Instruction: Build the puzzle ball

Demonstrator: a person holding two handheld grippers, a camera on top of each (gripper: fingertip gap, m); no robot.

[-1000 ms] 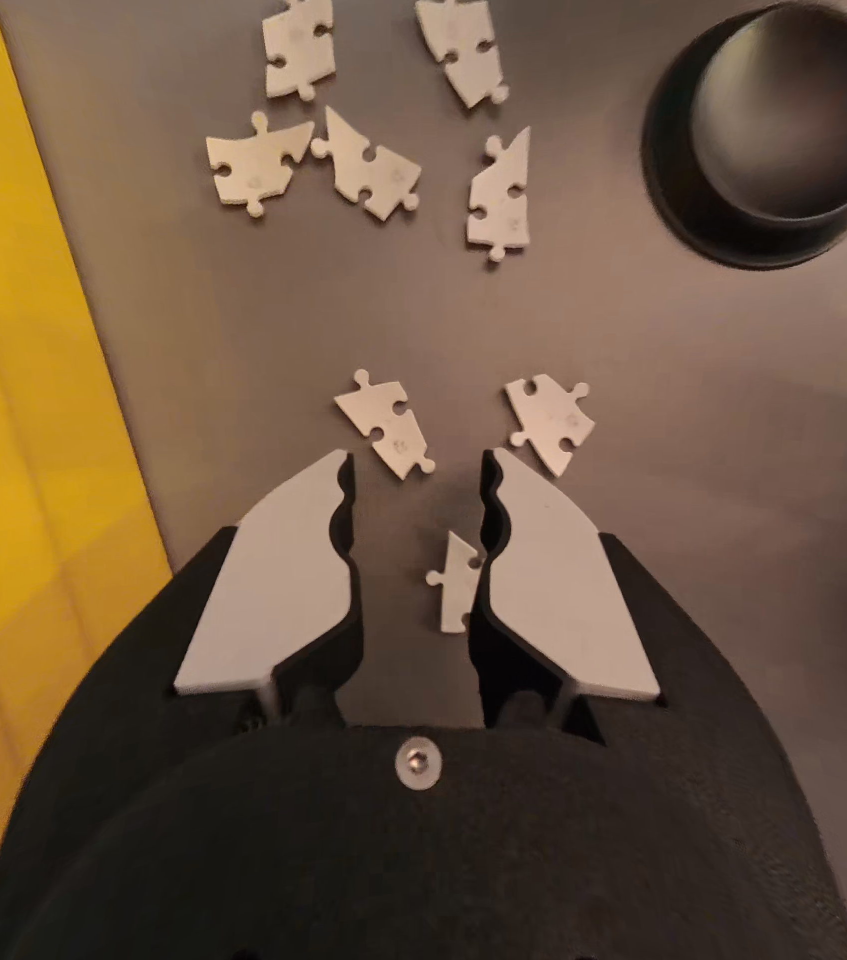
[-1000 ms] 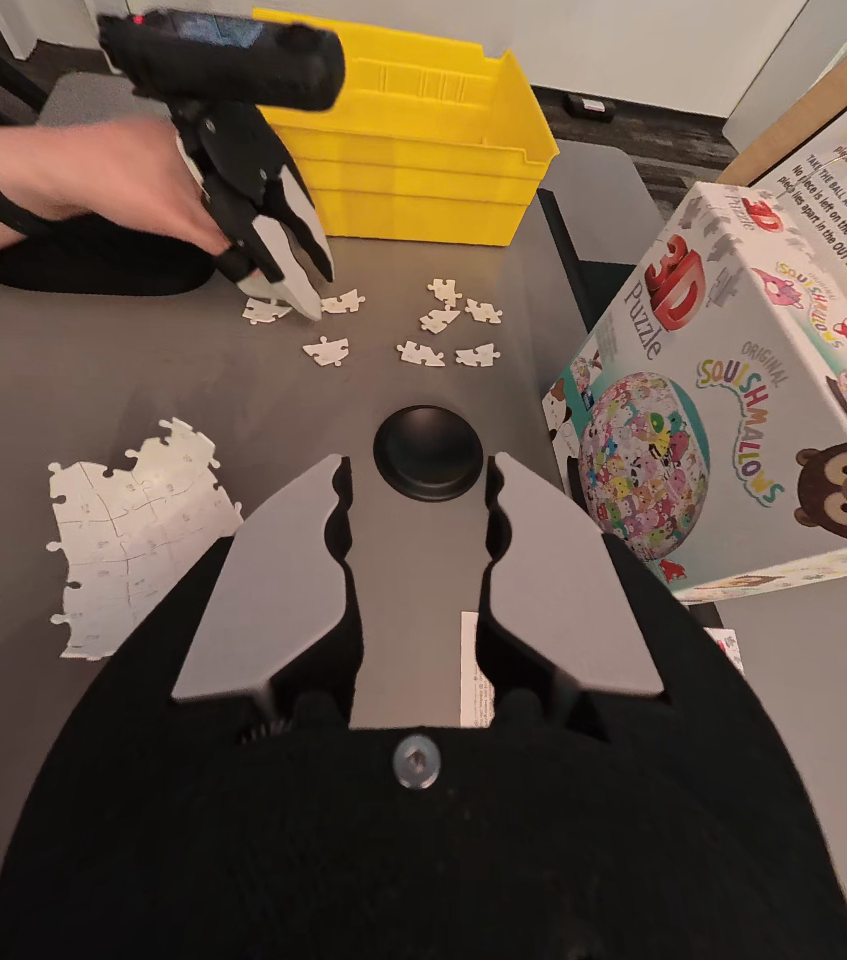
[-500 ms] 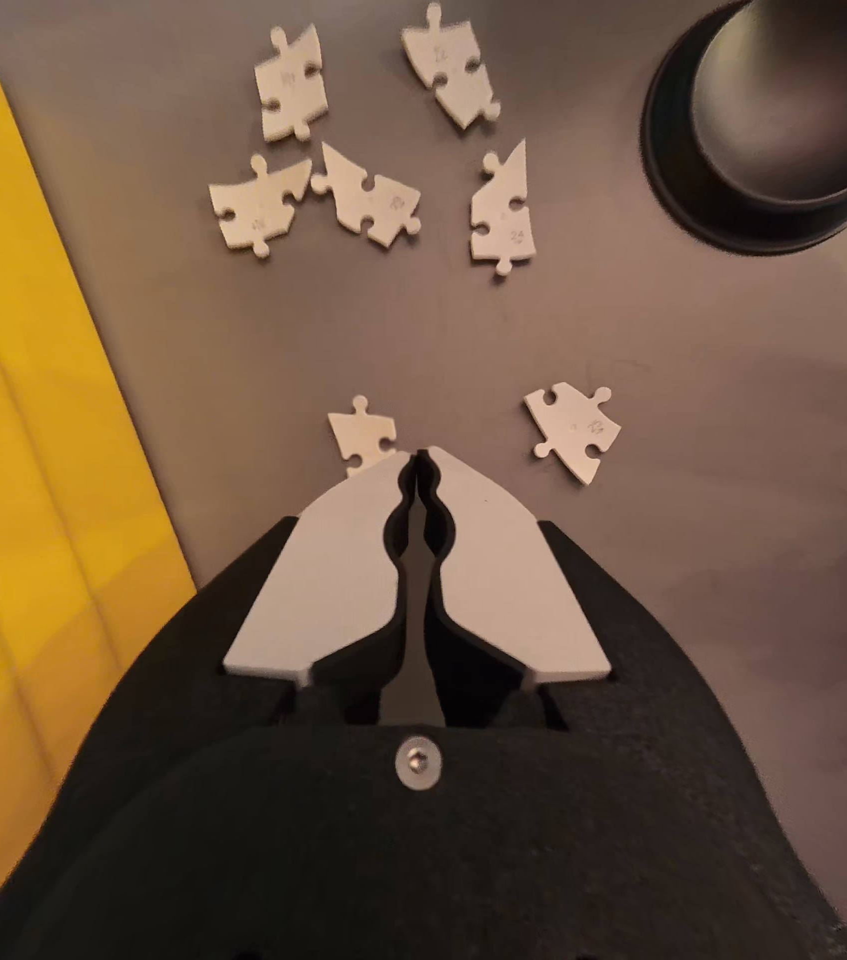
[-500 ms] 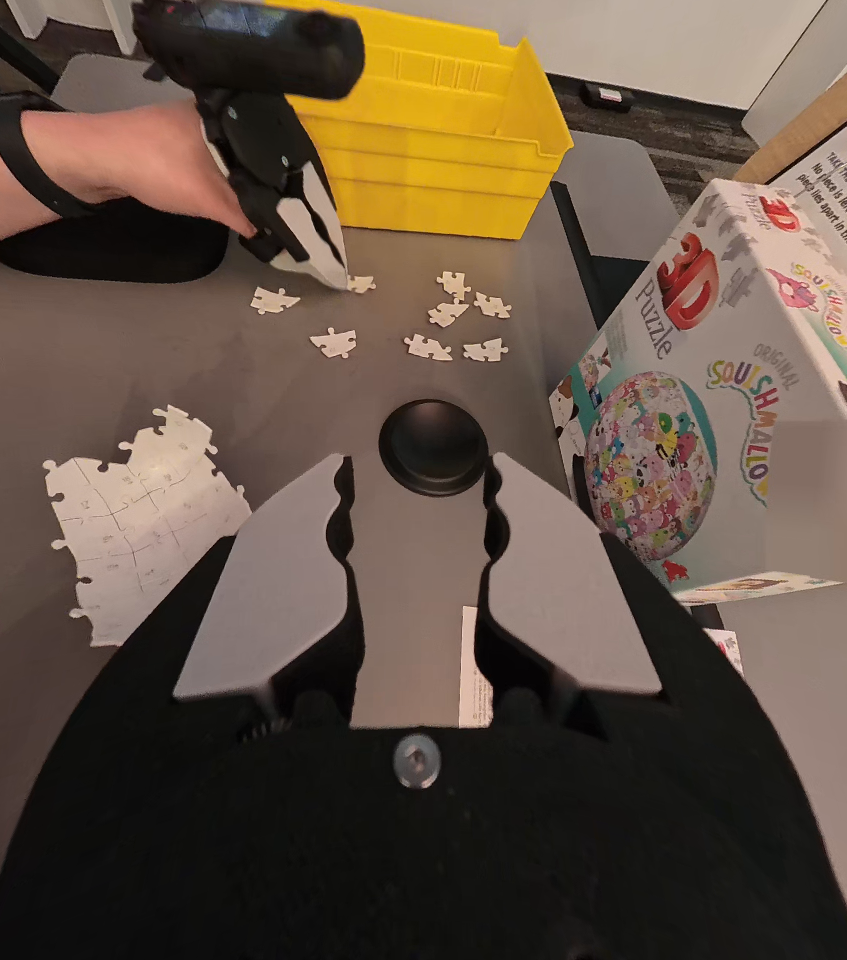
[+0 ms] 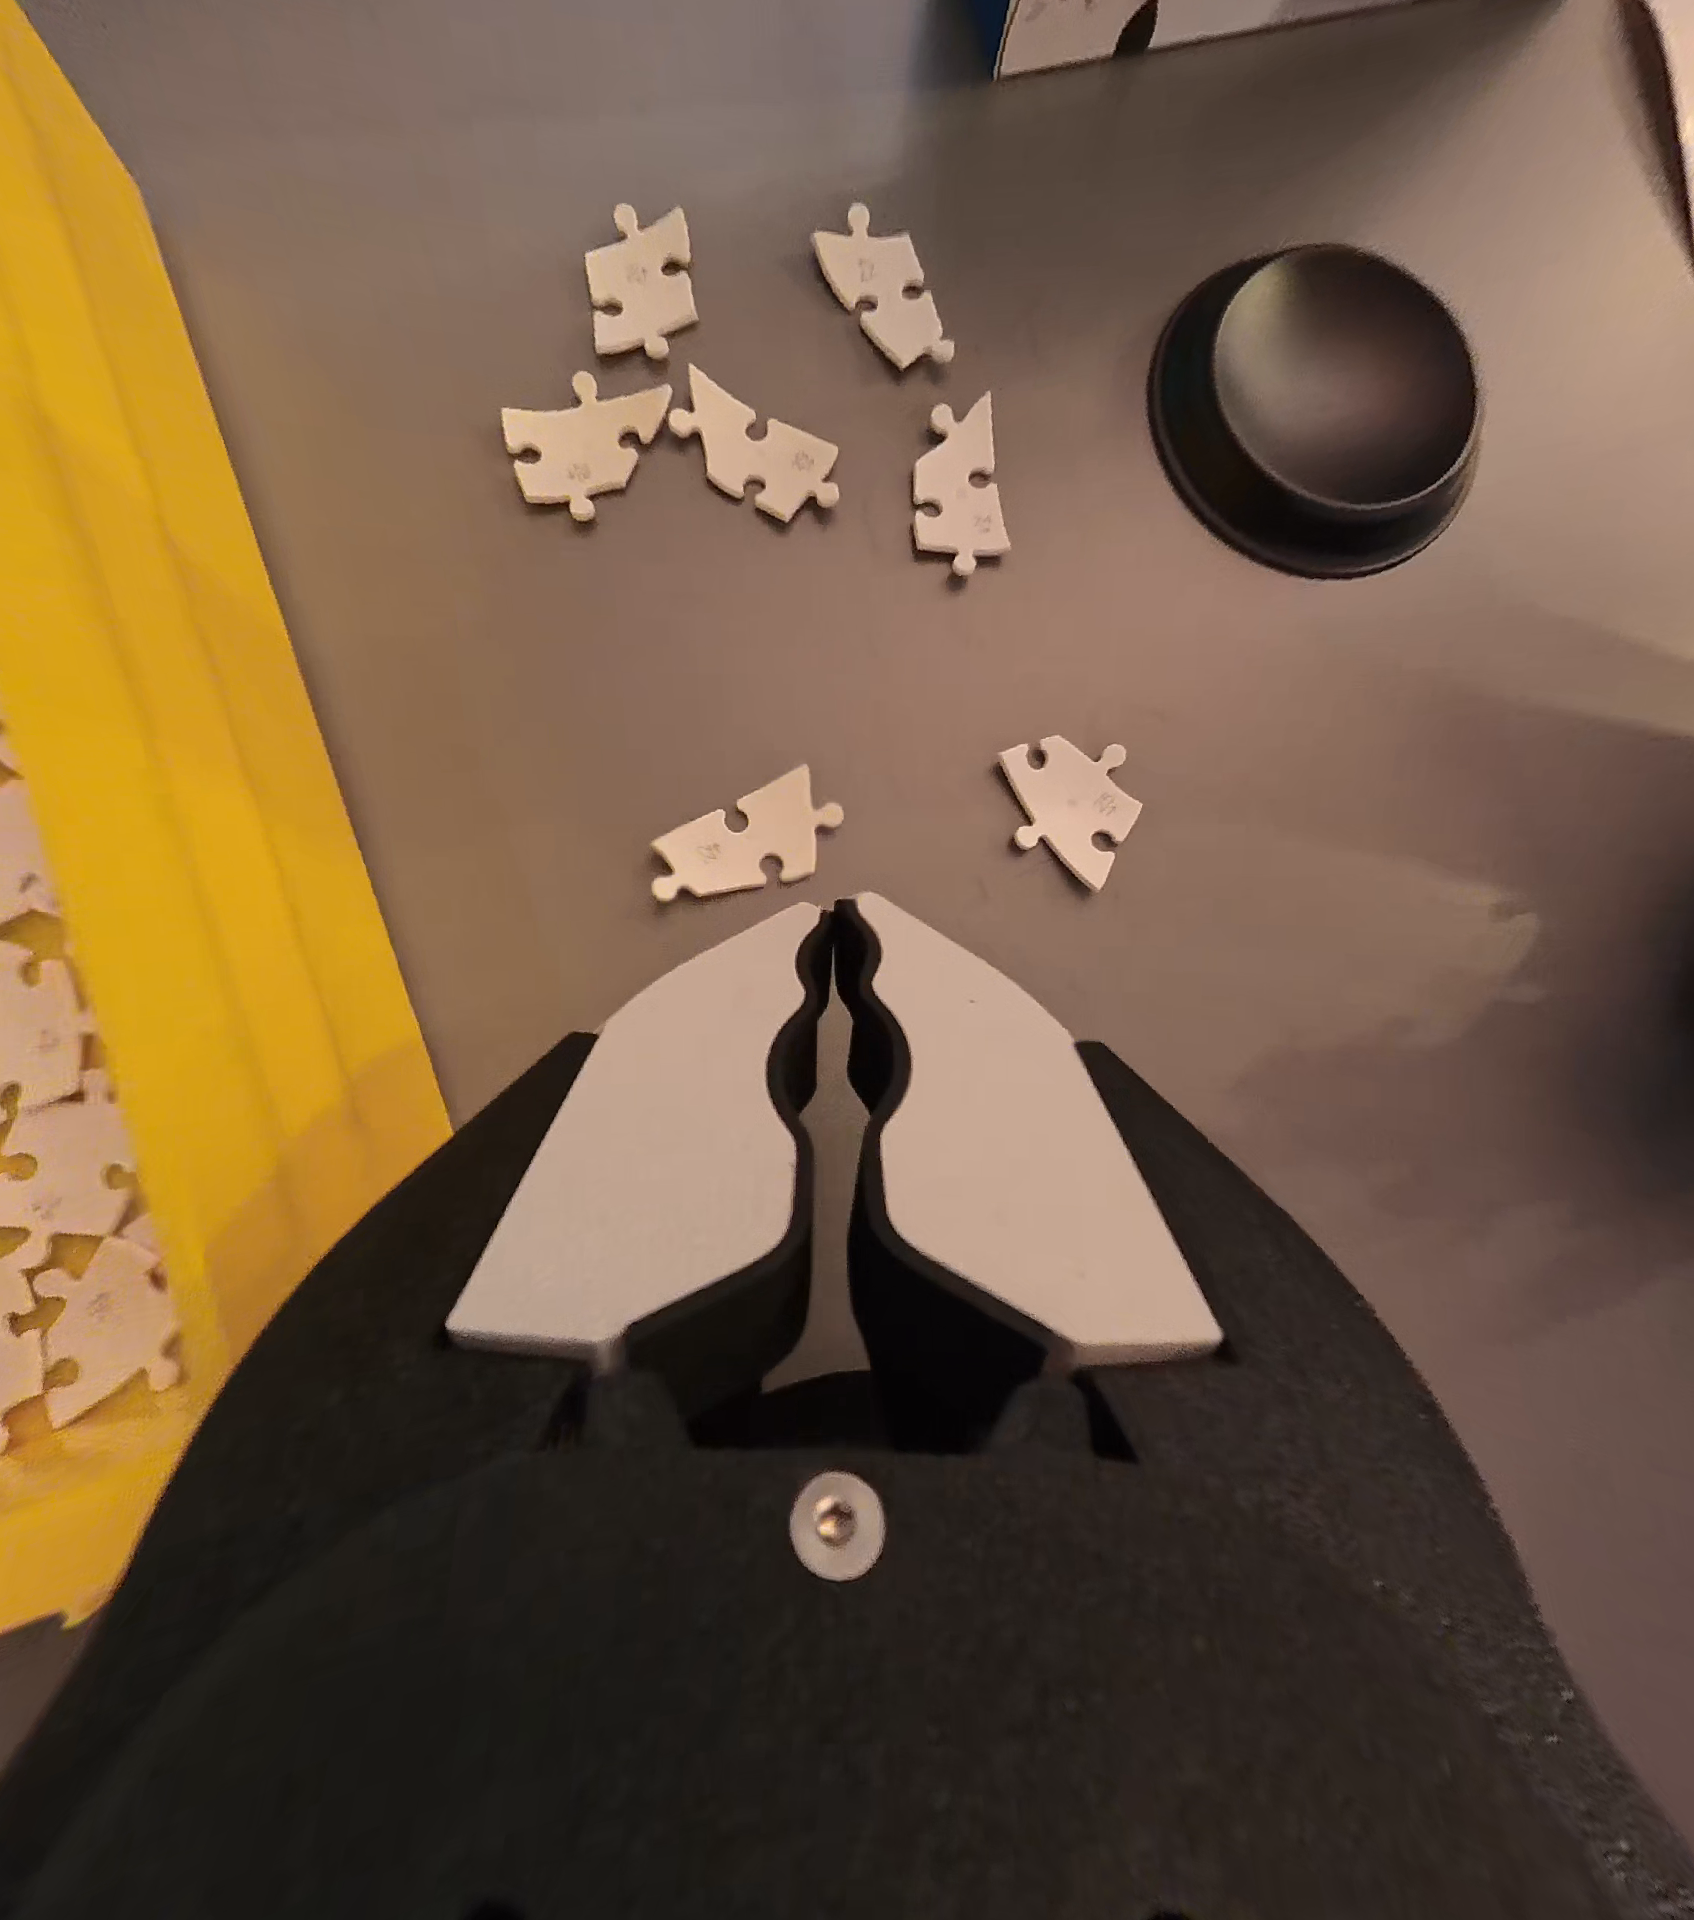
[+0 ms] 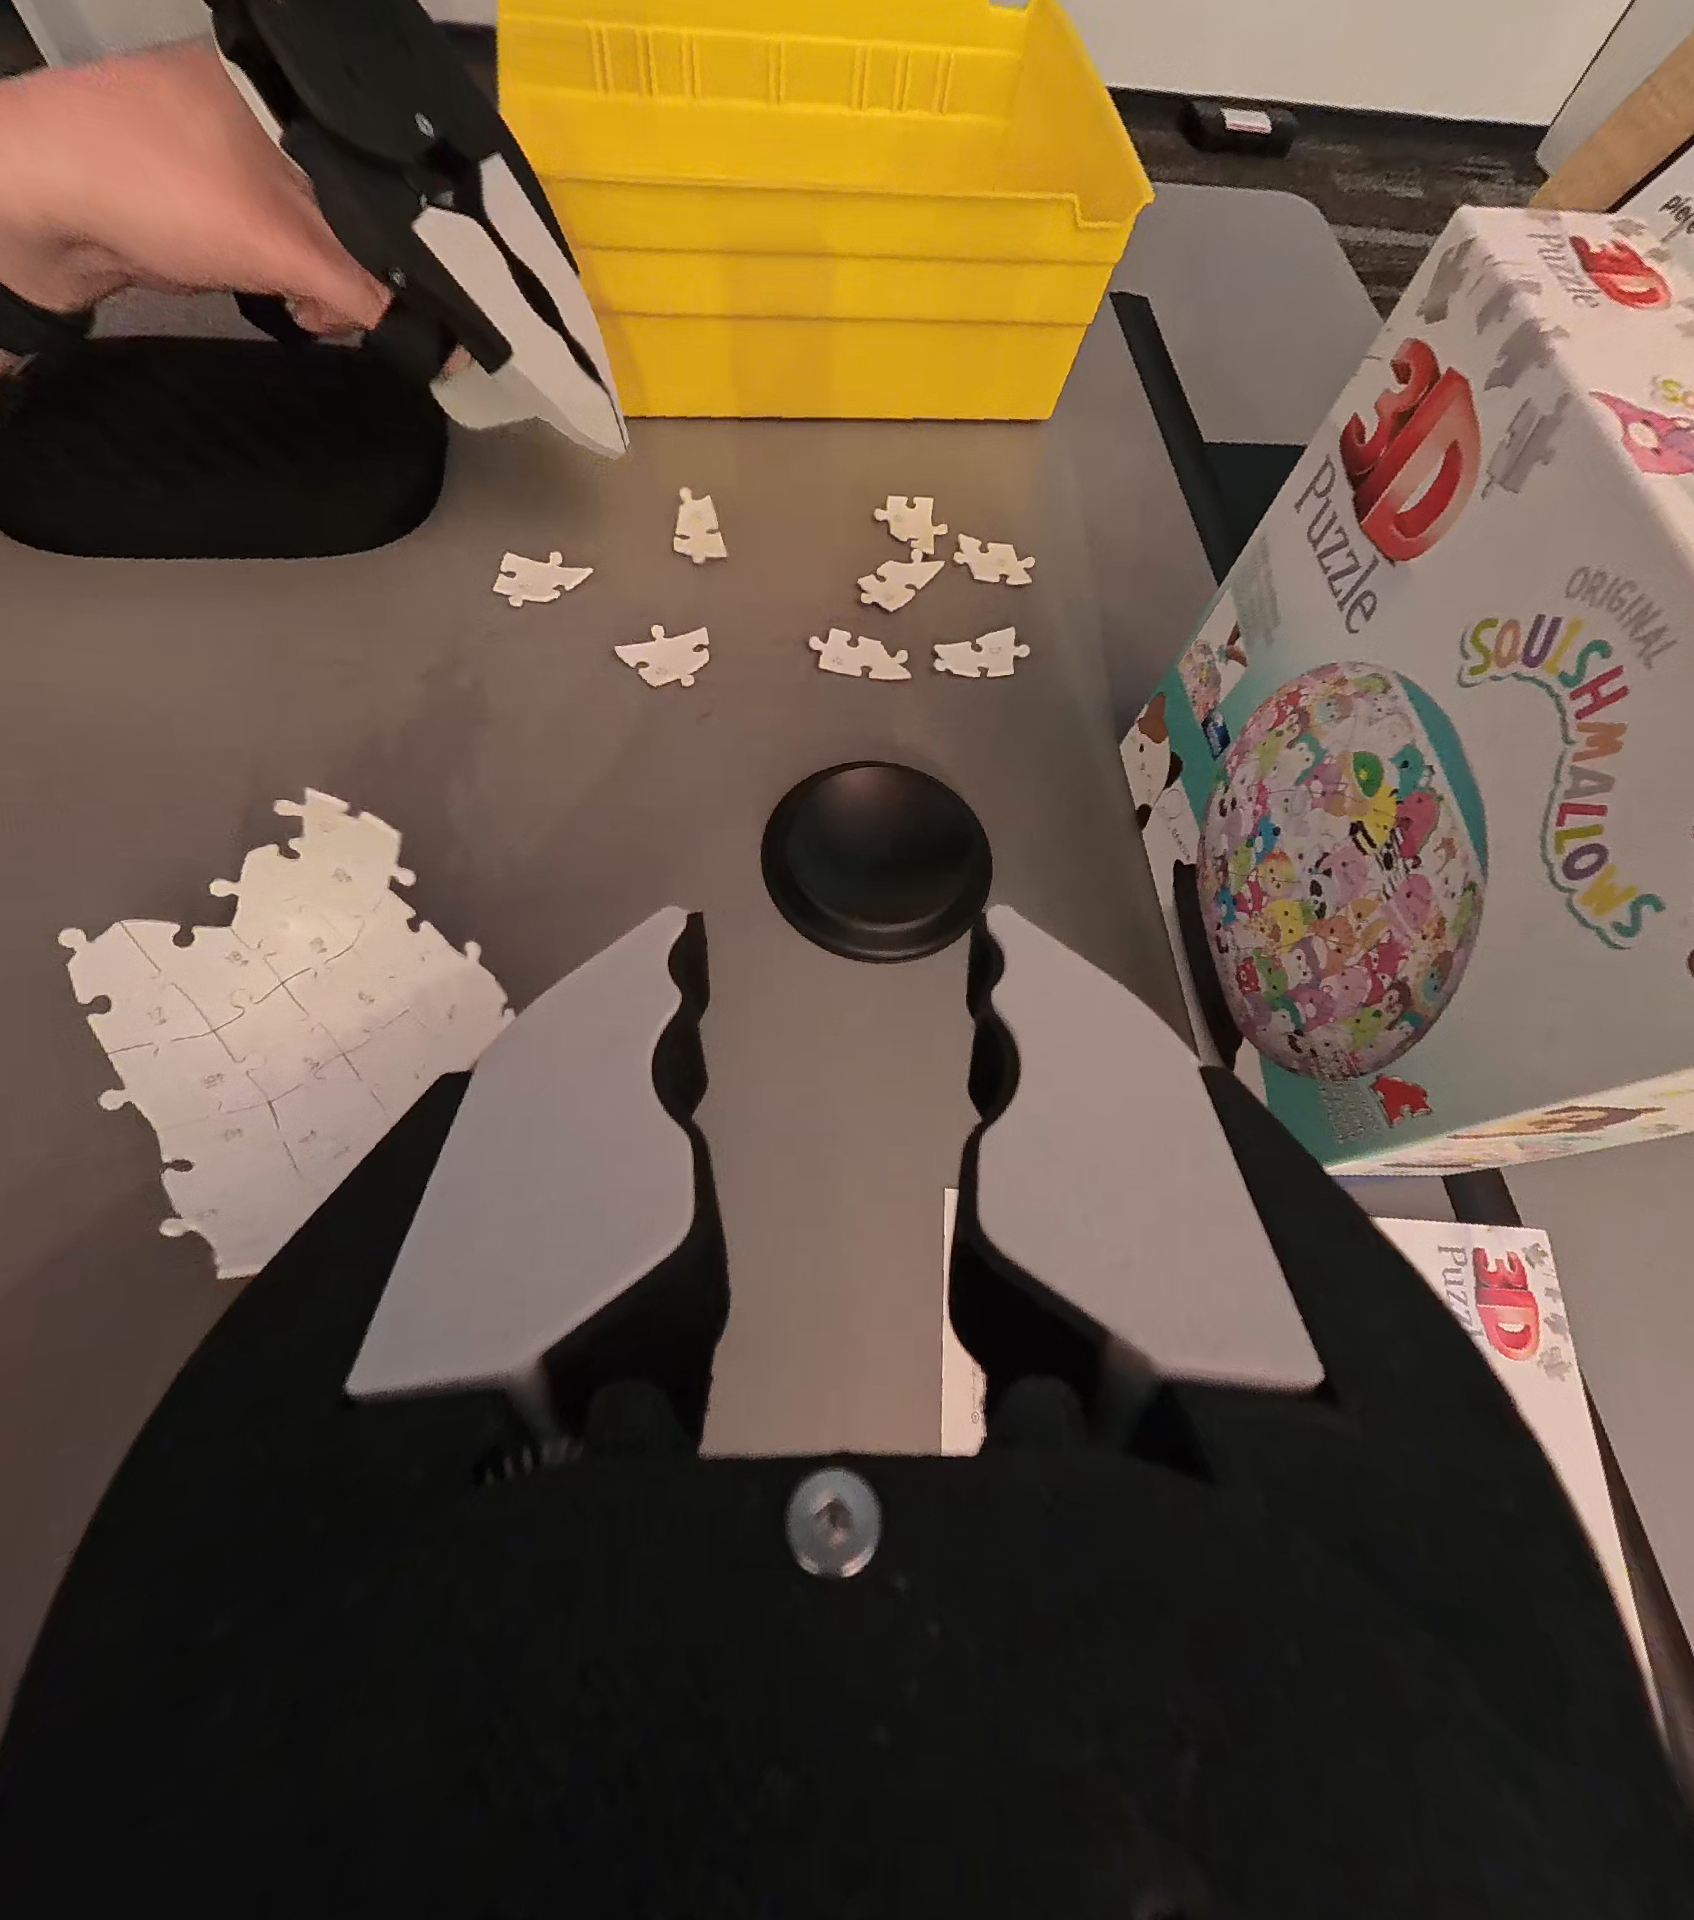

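Puzzle pieces (image 6: 661, 655) | white, blank-side up, scattered | assembled patch (image 6: 271, 1018) flat

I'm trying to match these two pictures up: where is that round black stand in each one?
Left wrist view: the black stand sits upper right, right of the loose puzzle pieces.
Right wrist view: the stand sits at centre, just beyond the open jaws.
Shared landmark: the yellow bin, at the left edge in one, top centre in the other.

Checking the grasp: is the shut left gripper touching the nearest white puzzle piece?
Apart. The right wrist view shows the left gripper raised above the table, clear of the white puzzle piece.
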